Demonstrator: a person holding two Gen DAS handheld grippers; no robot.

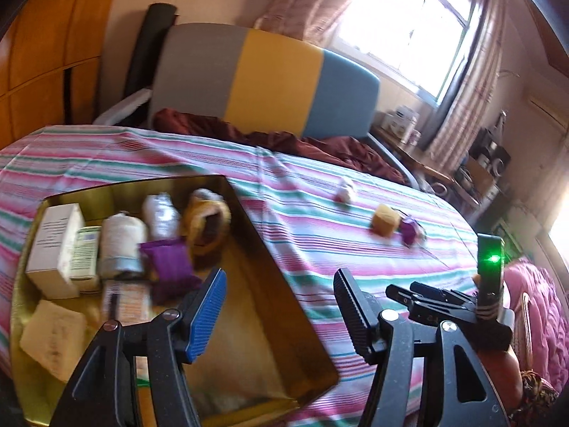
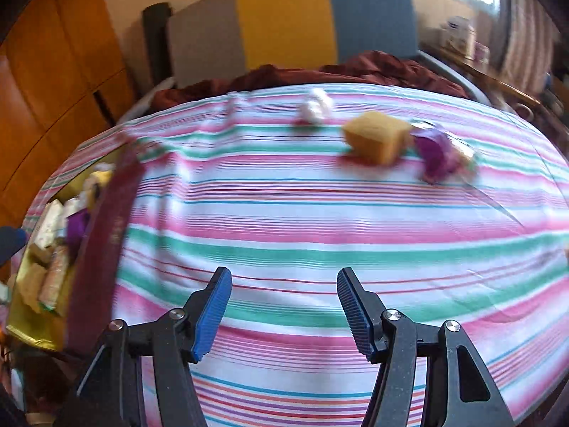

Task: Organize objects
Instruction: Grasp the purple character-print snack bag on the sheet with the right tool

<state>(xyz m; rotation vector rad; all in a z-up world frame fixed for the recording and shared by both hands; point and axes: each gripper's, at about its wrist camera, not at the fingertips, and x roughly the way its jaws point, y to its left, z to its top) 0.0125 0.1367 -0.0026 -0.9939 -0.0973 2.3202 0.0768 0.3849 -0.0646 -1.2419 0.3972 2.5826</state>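
Gold-lined box (image 1: 274, 306) sits at the bedspread's (image 2: 320, 220) left edge, gathering strays; my left gripper (image 1: 281, 315) and right gripper (image 2: 284, 315) gape empty, the yellow block (image 2: 377, 137) still loose.

striped bedsheet (image 2: 320, 213), tricolour headboard (image 1: 270, 78), curtained window (image 1: 402, 25), wooden wardrobe (image 1: 46, 46)

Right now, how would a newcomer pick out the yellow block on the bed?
Start at the striped sheet. Three loose items lie toward the headboard. The yellow block is the boxy one, between a small white lump and a purple pouch.
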